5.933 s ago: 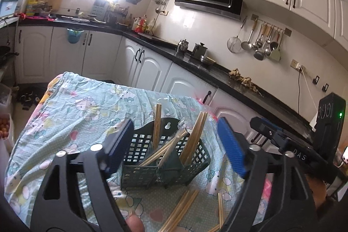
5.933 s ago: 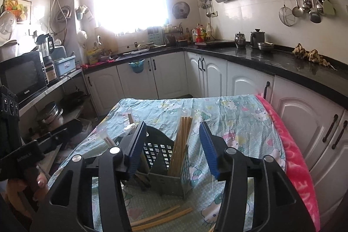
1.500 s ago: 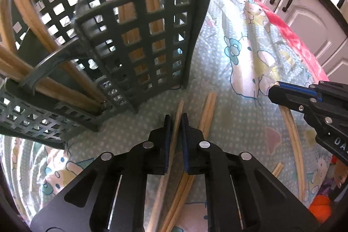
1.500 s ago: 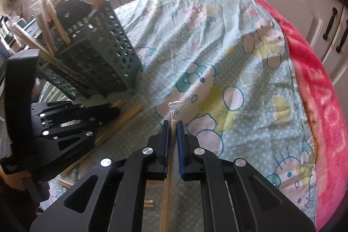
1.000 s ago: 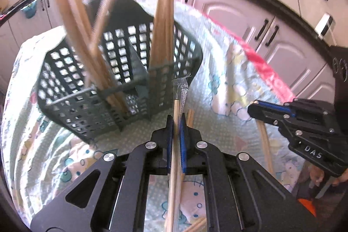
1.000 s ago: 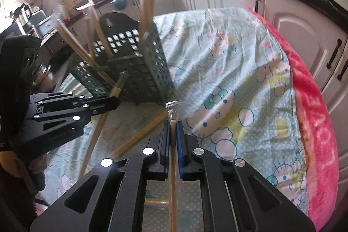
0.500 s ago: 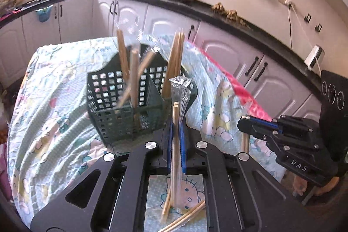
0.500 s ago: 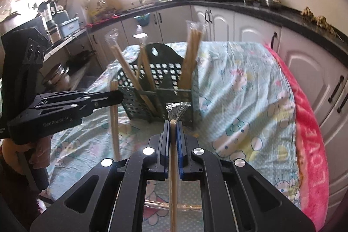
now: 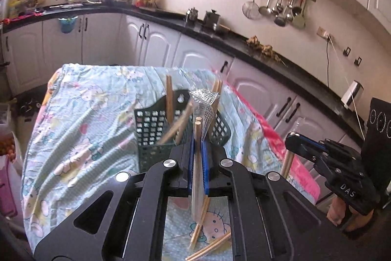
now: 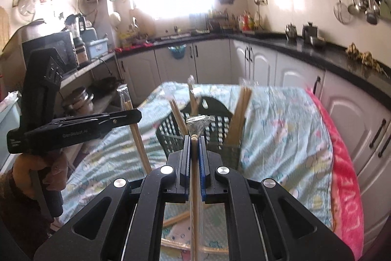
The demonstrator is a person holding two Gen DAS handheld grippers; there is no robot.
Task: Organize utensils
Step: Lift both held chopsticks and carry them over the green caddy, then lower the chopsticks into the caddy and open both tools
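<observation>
A dark green slotted utensil basket (image 9: 151,136) stands on the cartoon-print tablecloth (image 9: 85,129) and holds several wrapped chopstick pairs. My left gripper (image 9: 198,151) is shut on a plastic-wrapped chopstick pair (image 9: 197,163), held upright above the table in front of the basket. My right gripper (image 10: 194,148) is shut on another wrapped chopstick pair (image 10: 194,177), also raised, with the basket (image 10: 220,136) beyond it. The left gripper also shows in the right wrist view (image 10: 132,115), and the right gripper in the left wrist view (image 9: 293,141).
Loose chopsticks (image 9: 210,246) lie on the cloth below the grippers, also in the right wrist view (image 10: 178,217). A pink towel (image 10: 344,177) runs along the table's right edge. White cabinets and a black counter (image 9: 220,33) surround the table.
Both grippers closed on wrapped chopstick pairs lying on the cloth and lifted them. They have kept rising and pulling back, so the basket looks smaller and lower.
</observation>
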